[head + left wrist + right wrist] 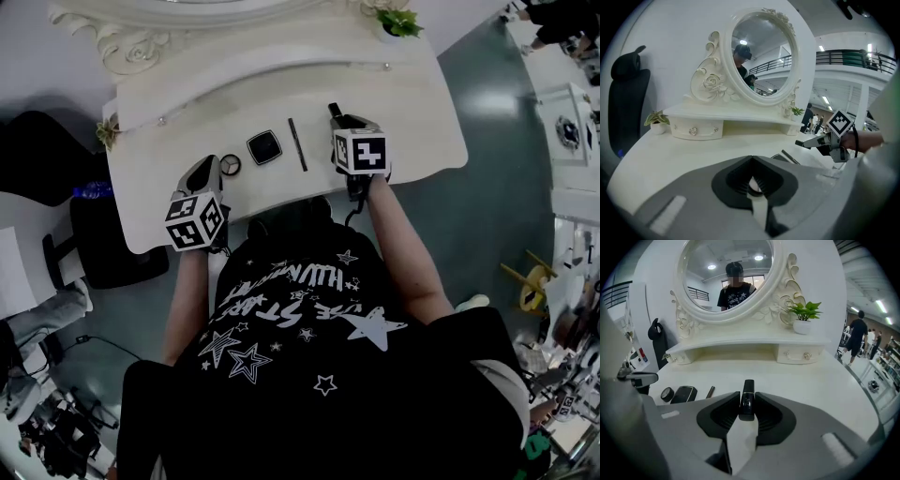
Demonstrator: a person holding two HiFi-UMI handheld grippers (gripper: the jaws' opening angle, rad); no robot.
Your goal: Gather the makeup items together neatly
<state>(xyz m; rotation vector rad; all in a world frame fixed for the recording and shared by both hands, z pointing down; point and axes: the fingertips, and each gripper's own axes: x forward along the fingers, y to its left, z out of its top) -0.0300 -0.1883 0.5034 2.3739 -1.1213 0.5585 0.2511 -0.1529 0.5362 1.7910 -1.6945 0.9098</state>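
Partly done, judging by the layout. Already grouped on the table: a round jar just left of the square compact, a pencil just right of it. Yet to join them: a black lipstick, further right of the compact past the pencil, pinched narrowly in the right gripper. Nothing in the closed left gripper, left of the compact beyond the jar (probably idle). Likely remaining: setting the lipstick beside the pencil.

Ahead of the right hand-held gripper, an oval mirror in a carved white frame is standing on the cream worktop; a potted plant is sitting right of it, a black chair left, and ceiling lights are glowing overhead.
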